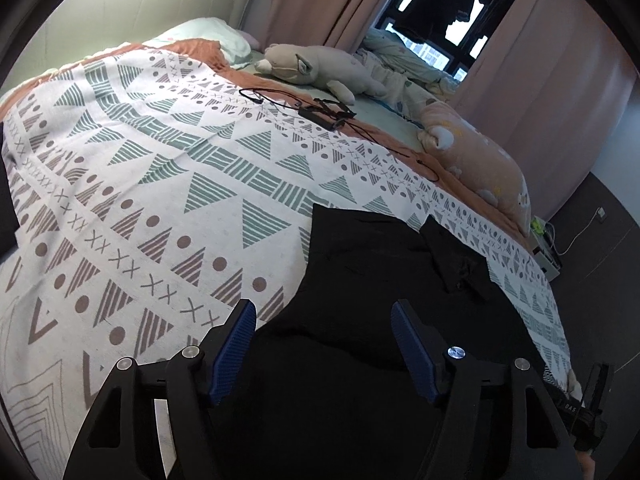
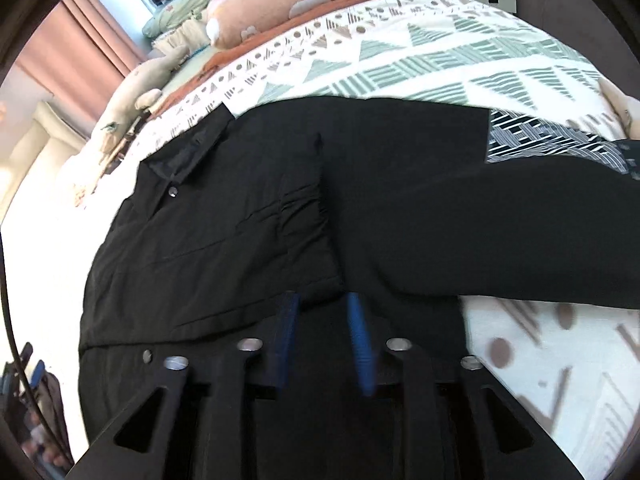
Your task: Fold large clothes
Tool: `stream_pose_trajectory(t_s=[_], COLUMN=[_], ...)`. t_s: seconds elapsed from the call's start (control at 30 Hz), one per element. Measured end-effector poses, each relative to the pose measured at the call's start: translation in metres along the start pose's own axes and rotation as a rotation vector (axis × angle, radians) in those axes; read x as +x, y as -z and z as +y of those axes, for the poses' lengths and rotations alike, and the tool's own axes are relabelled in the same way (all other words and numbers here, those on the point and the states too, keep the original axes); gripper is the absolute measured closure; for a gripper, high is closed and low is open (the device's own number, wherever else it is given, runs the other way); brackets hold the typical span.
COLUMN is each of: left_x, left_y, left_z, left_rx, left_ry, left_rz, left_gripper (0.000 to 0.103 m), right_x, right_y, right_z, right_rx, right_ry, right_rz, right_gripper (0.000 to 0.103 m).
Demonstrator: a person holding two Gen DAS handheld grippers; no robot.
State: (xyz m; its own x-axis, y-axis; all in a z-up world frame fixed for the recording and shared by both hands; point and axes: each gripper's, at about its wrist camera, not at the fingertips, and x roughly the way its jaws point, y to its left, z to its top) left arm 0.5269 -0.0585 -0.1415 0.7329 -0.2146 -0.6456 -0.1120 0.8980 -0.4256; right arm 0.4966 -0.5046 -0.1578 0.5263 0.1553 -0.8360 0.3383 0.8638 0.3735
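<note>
I count one black shirt (image 2: 248,216), two grippers, two plush toys and one cable bundle on the bed (image 1: 132,184). The shirt lies spread on the patterned bedspread (image 1: 168,168) near the bed's edge, collar (image 2: 188,152) flat, with two metal snap buttons showing, one at the collar and one lower on the front. The cloth is mostly smooth, with a few creases beside a vertical fold running down the middle; part of it overlaps a dark striped fabric (image 2: 548,140) at the right of my right wrist view.

My left gripper (image 1: 324,320) hangs over the shirt's near part with its jaws wide apart and nothing between them. My right gripper (image 2: 322,300) is low over the shirt beside the fold, jaws partly apart; its blue fingertips (image 2: 356,312) sit at the cloth, but I cannot tell whether they touch it.

Farther up the bed lie a grey plush animal (image 1: 316,66), a peach plush pillow (image 1: 476,160), and a black cable bundle with an adapter (image 1: 320,114), all well apart from the shirt. Pink curtains (image 1: 540,60) frame the window.
</note>
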Motion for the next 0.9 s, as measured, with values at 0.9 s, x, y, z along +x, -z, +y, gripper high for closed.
stream_pose_trajectory(t_s=[0.9], left_x=[-0.016], left_y=[0.026], left_z=[-0.068], left_rx=[0.186], left_ry=[0.081], left_rz=[-0.082], left_gripper=[0.0], right_x=[-0.182], right_y=[0.055], right_z=[-0.279], right_rx=[0.393], right_ry=[0.394], right_rz=[-0.239], right_gripper=[0.028])
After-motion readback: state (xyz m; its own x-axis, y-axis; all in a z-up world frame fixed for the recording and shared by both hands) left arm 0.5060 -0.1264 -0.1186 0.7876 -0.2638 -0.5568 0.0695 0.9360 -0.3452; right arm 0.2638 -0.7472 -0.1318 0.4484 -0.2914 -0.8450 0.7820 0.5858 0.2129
